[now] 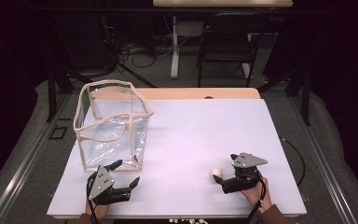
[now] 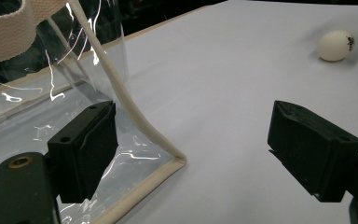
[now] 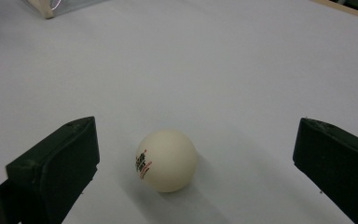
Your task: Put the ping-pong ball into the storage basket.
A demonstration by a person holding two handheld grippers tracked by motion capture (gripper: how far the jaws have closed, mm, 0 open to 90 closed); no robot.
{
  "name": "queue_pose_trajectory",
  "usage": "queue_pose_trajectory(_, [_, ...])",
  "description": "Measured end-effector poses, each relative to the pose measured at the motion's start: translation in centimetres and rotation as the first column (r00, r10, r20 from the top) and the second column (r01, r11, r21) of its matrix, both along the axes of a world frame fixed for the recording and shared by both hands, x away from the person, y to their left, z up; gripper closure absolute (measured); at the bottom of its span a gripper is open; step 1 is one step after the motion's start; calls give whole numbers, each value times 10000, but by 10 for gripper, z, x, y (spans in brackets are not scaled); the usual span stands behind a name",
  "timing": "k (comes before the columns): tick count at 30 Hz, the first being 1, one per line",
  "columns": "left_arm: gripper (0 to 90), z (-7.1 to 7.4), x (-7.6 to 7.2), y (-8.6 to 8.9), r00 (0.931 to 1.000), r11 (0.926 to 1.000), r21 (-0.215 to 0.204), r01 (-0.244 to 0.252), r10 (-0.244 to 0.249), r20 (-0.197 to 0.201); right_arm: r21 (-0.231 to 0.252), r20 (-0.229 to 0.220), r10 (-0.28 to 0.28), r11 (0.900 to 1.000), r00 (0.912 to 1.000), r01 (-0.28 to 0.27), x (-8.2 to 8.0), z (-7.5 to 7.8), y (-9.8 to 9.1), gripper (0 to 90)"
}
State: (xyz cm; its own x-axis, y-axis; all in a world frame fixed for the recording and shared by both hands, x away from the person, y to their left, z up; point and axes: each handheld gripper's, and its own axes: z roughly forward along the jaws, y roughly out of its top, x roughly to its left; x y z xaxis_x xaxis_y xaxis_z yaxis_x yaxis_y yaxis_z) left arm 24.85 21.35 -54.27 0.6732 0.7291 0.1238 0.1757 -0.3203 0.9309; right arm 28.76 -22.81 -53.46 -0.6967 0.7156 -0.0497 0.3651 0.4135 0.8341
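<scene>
Ping-pong ball [image 3: 166,160] rests on white tabletop [image 1: 191,135], between wide-open fingers of R gripper [image 1: 224,177], untouched. L gripper [image 1: 128,173], fingers also wide apart & empty, sits at near corner of clear plastic bag [image 1: 112,126] w/ beige trim

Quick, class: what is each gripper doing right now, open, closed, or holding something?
Left gripper: open, holding nothing, jaws either side of the clear bag's bottom corner.
Right gripper: open, jaws either side of the white ball, not gripping it.
</scene>
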Motion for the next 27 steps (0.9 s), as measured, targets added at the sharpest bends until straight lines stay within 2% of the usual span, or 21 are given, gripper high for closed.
queue_pose_trajectory(12, [158,0,1,0,10000,10000,13,9,-9,-3,-153,-332,122,9998,9994,-127,8,-6,5,0])
queue_pose_trajectory(17, [158,0,2,-1,10000,10000,-18,-6,6,3,-68,-488,271,9996,9984,-274,11,-9,8,0])
queue_pose_trajectory(27, [158,0,1,-1,10000,10000,-8,38,-38,-9,-317,-766,489,9982,9959,-514,11,-17,15,0])
